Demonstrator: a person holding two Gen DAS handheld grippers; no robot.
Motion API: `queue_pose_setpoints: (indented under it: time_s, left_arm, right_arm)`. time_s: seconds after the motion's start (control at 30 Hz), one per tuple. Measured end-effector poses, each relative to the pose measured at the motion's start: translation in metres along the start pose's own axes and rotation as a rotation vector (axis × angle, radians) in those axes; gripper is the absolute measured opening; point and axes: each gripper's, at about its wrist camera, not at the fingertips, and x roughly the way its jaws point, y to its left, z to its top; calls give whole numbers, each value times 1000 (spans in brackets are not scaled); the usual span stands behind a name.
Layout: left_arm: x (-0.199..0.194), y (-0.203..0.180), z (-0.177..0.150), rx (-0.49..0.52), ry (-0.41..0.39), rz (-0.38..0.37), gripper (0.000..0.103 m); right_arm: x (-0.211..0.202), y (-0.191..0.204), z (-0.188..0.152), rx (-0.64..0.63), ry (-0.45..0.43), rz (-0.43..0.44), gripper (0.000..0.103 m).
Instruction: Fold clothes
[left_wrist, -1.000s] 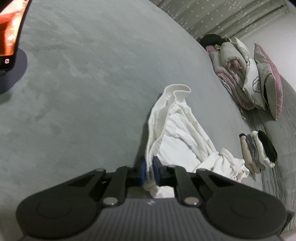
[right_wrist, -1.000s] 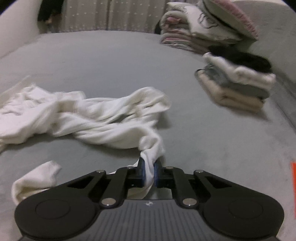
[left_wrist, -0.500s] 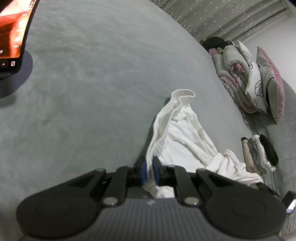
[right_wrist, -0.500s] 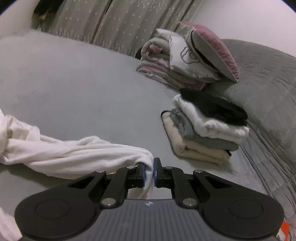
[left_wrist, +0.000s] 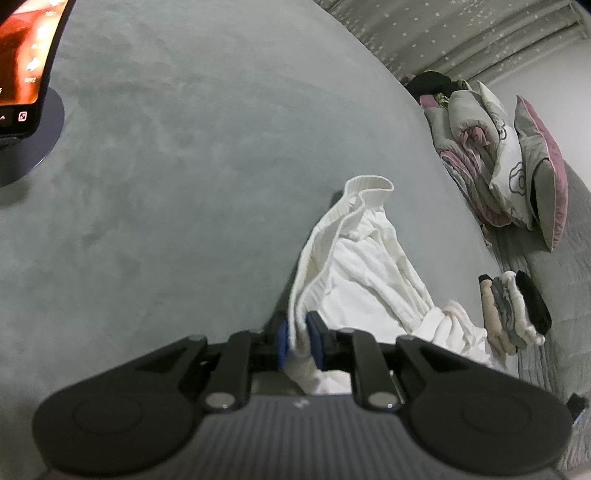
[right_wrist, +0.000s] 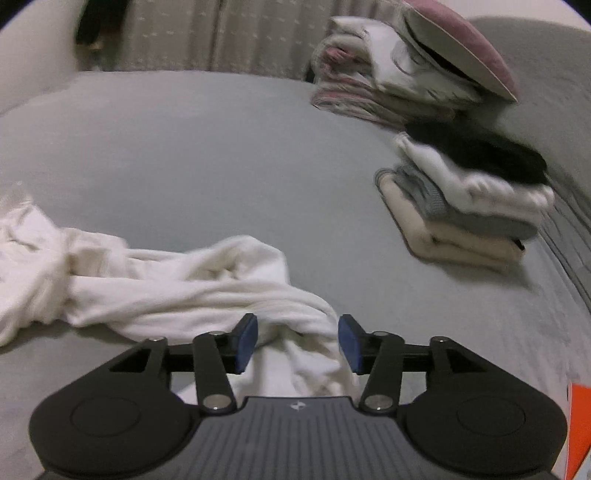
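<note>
Left gripper (left_wrist: 298, 341) is clamped on the ribbed hem of the white garment (left_wrist: 364, 273). Right gripper (right_wrist: 297, 341) has its jaws wide apart; a bunched end of the same garment (right_wrist: 207, 291) sits loose between them, not pinched.

The garment lies twisted like a rope across the middle of the bed (left_wrist: 192, 155), well short of the far edge. It is not spread out, so we judge the fold barely begun.

Risks from here:
- We hold one point only. If we pull with the left, the cloth drags and twists more instead of flattening.
- If the right closes where it is, it likely takes several layers of the bunch, not one edge, so we get a lump and no clean corner.
- The right view is blurred, so we can't tell for sure whether the cloth touches the right pads (right_wrist: 246, 341).
- The stack of folded clothes (right_wrist: 469, 206) sits near the bed's right edge, not far from the right gripper. A wide sweep or a trailing sleeve could knock it over.
- The phone on a stand (left_wrist: 26, 85) at the bed's left edge is well apart, so low risk.
</note>
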Motion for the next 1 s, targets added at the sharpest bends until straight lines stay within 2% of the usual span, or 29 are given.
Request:
queue_pose_setpoints:
  time_s: [0.2,0.33,0.4,0.57,0.8,0.87,0.93,1.0]
  left_arm:
    - [3,-4,0,25,-6,16,17]
    - [1,-4,0,31,-7,15,18]
    - [1,-4,0,31,-11,8,20]
    - [-2,-7,0,38,-26,-10,37]
    - [-4,-16,0,56,-46,16,42]
    - [-8,-23,0,65,-58,21,43]
    - [-13,-28,-1,75,-69,22,45]
    - [-18,-34,-2,88,-76,30,46]
  right_arm:
    - [-14,24,15,-32,-53,103,54]
    - [-4,34,25,-16,-55,143,54]
    - [3,41,30,-5,-50,152,54]
    - [19,55,36,38,-32,183,54]
    - [39,73,39,39,-2,245,54]
    - [47,79,38,37,16,268,46]
    - [51,82,38,48,27,301,19]
    - [50,81,41,68,25,315,10]
